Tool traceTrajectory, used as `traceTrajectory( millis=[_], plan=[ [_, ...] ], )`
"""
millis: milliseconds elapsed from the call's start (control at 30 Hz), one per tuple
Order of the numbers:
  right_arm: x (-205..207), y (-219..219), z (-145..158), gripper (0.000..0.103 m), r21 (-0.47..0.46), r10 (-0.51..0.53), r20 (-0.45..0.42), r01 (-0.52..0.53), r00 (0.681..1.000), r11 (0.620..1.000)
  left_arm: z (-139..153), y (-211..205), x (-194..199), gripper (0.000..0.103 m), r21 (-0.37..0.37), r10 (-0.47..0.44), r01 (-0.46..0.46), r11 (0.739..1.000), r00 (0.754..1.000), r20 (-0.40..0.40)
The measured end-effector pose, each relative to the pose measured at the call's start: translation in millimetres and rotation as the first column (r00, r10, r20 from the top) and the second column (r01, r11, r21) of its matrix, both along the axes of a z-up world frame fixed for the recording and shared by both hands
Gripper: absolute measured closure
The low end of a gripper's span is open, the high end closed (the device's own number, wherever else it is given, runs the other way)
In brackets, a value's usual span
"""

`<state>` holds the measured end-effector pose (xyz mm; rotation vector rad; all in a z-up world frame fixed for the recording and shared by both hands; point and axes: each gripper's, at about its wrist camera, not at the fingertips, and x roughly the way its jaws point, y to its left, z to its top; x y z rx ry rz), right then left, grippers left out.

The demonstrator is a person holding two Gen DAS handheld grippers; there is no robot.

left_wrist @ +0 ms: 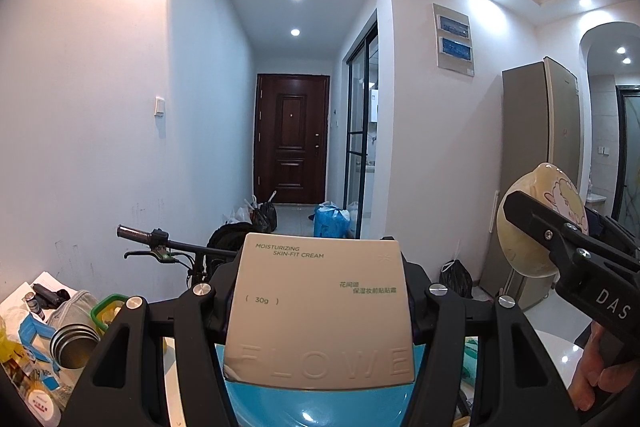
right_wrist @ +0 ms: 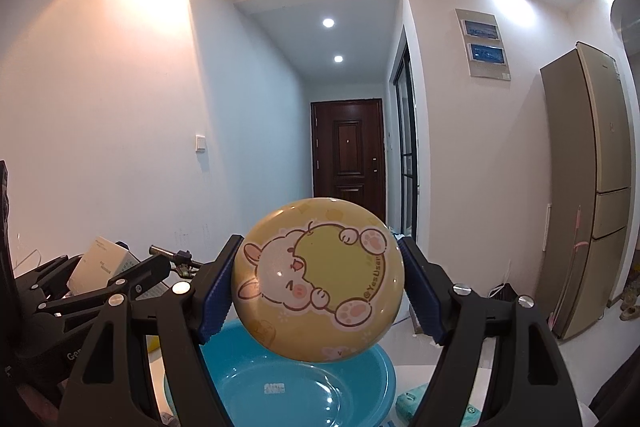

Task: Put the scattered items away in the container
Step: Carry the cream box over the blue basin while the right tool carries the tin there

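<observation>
— What is over the basin?

— The left gripper (left_wrist: 320, 307) pinches a white cream box (left_wrist: 320, 311) between its pads, held above the blue basin (right_wrist: 280, 387). The right gripper (right_wrist: 320, 283) squeezes a round yellow tin (right_wrist: 318, 279) by its rim between blue ribbed pads, also above the basin.

— Any writing?

— The box reads "MOISTURIZING SKIN-FIT CREAM", "30g", embossed "FLOWE" and green Chinese characters. The tin shows a cartoon rabbit and "YesUsan". The right gripper's side carries "DAS".

— What is in the basin?

— Only a small white label on its floor; the gripper hides part of it.

— And around it?

— On the table (left_wrist: 560, 347), towards its left edge, lie a steel cup (left_wrist: 74, 341) on its side, a green-rimmed container (left_wrist: 106, 311) and blue-and-white packets (left_wrist: 34, 339). A teal packet (right_wrist: 412, 401) lies just right of the basin.
</observation>
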<state>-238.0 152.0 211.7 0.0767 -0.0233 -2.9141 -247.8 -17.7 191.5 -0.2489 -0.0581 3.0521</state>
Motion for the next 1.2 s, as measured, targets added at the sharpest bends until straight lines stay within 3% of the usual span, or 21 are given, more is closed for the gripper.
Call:
traceTrajectory(
  millis=[767, 1200],
  plan=[
    [-25.6, -3.6, -21.5, 0.029, 0.013, -0.01, 0.084, 0.009, 0.996, 1.0, -20.8, 2.6, -28.4, 0.041, -0.012, 0.02, -0.019, 1.0, 0.998, 0.062],
    [-64.5, -9.6, -49.6, 0.029, 0.07, -0.045, 0.193, 0.032, 0.98, 0.997, -63.6, 7.5, -80.1, 0.041, -0.003, 0.02, -0.02, 1.0, 0.971, 0.237]
  ],
)
